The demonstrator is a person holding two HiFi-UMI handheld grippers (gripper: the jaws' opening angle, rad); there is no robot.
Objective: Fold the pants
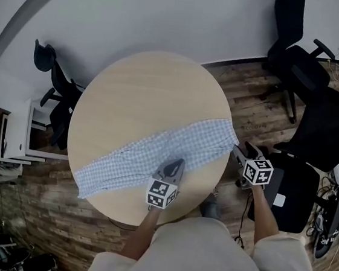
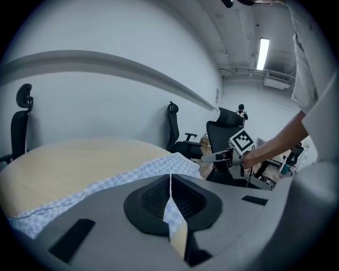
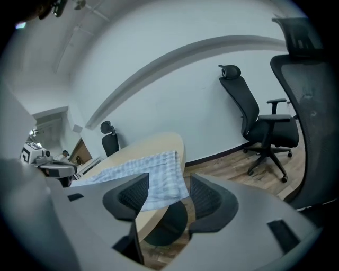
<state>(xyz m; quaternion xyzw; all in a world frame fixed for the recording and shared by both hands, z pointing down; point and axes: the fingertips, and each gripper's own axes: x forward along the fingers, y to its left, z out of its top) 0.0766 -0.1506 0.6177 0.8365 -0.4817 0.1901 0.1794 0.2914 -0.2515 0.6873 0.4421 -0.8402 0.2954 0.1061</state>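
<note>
Light blue checked pants (image 1: 155, 151) lie stretched out diagonally across the round wooden table (image 1: 144, 92), from its lower left edge to its right edge. My left gripper (image 1: 176, 164) sits at the pants' near edge, about the middle of their length. It is shut, with a fold of checked cloth (image 2: 172, 211) caught between its jaws (image 2: 170, 185). My right gripper (image 1: 242, 150) is just off the table's right rim, at the pants' wide end. Its jaws (image 3: 168, 198) stand open, and that end of the pants (image 3: 156, 177) droops over the table edge (image 3: 159, 143) between them, touching neither pad.
Black office chairs stand at the back right (image 1: 299, 61) and far left (image 1: 56, 88). Another black chair seat (image 1: 290, 194) is close beside my right arm. A white cabinet (image 1: 17, 139) stands at the left, on a wood floor. The table's far half is bare wood.
</note>
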